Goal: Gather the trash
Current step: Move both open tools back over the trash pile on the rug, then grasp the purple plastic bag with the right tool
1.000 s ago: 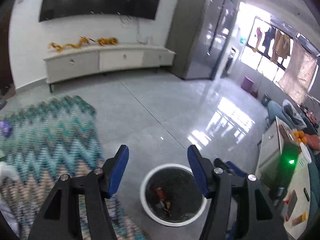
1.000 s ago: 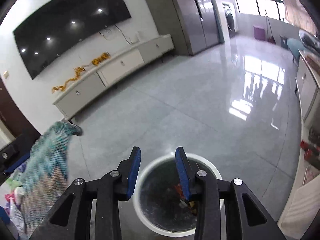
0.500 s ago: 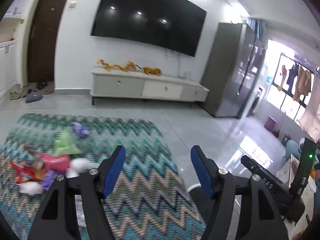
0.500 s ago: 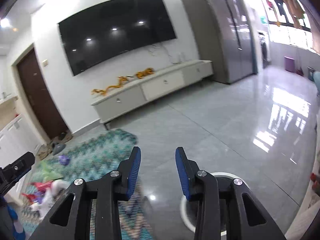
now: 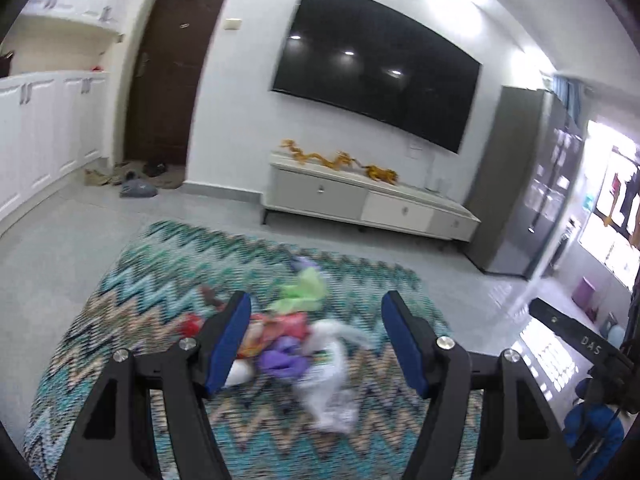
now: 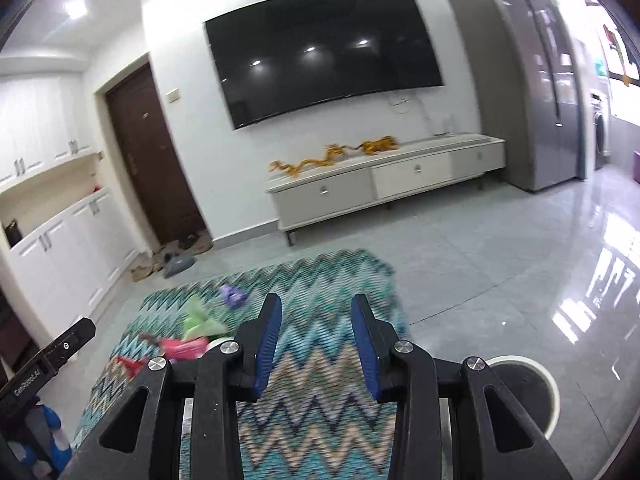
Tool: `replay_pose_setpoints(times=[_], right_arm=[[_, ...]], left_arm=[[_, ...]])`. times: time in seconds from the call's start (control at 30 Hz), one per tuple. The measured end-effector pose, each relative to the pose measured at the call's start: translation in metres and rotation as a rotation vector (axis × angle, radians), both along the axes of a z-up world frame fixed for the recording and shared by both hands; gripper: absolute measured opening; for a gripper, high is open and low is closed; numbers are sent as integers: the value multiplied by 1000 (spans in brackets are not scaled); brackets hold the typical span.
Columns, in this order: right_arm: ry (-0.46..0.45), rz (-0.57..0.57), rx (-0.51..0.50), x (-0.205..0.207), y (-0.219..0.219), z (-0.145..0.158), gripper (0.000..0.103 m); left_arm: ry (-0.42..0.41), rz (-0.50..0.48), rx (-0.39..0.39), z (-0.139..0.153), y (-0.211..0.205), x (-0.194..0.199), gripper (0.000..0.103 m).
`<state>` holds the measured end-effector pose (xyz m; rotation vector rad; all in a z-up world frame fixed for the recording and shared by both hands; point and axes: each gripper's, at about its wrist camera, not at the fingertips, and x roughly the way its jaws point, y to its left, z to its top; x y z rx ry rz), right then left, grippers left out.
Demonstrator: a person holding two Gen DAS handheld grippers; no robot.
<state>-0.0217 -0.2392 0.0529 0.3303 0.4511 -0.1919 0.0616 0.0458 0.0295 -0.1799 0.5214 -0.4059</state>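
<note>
My left gripper (image 5: 316,340) spread, empty | right gripper (image 6: 316,344) spread, empty | trash (image 5: 296,340) blurred at 12 on rug (image 5: 132,312) | bin (image 6: 536,384) cut off at 4

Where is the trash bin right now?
The trash bin shows only in the right wrist view, low on the right, standing on the shiny grey floor just past the right edge of the zigzag rug.

This is the living room of a home. A large wall-mounted television (image 6: 324,56) hangs above a long low media cabinet (image 6: 384,184), and a zigzag-patterned rug (image 5: 160,276) lies on the glossy tiled floor (image 6: 500,264). Shoes (image 5: 132,172) sit beside a dark brown entrance door (image 5: 172,68), with white built-in cupboards (image 5: 44,128) alongside.
</note>
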Motion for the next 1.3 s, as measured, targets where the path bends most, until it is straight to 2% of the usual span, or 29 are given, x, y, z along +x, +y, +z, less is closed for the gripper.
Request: replay_pose_setpoints(times=[0.2, 0.33, 0.47, 0.67, 0.87, 1.03, 1.3], right_arm=[[52, 103, -12, 29, 45, -16, 34], [85, 198, -1, 47, 76, -30, 34], [103, 297, -4, 62, 103, -41, 34], [138, 396, -20, 84, 142, -53, 35], [181, 464, -41, 107, 168, -68, 47], [221, 471, -36, 126, 176, -87, 50], [276, 486, -28, 138, 174, -114, 50]], left_arm=[[50, 107, -17, -31, 61, 15, 66], [73, 151, -11, -47, 85, 26, 66], [87, 155, 2, -58, 95, 36, 66], [122, 114, 49, -74, 90, 56, 66], [158, 71, 54, -89, 82, 77, 66], [157, 36, 52, -96, 71, 90, 66], [184, -21, 91, -116, 50, 101, 66]])
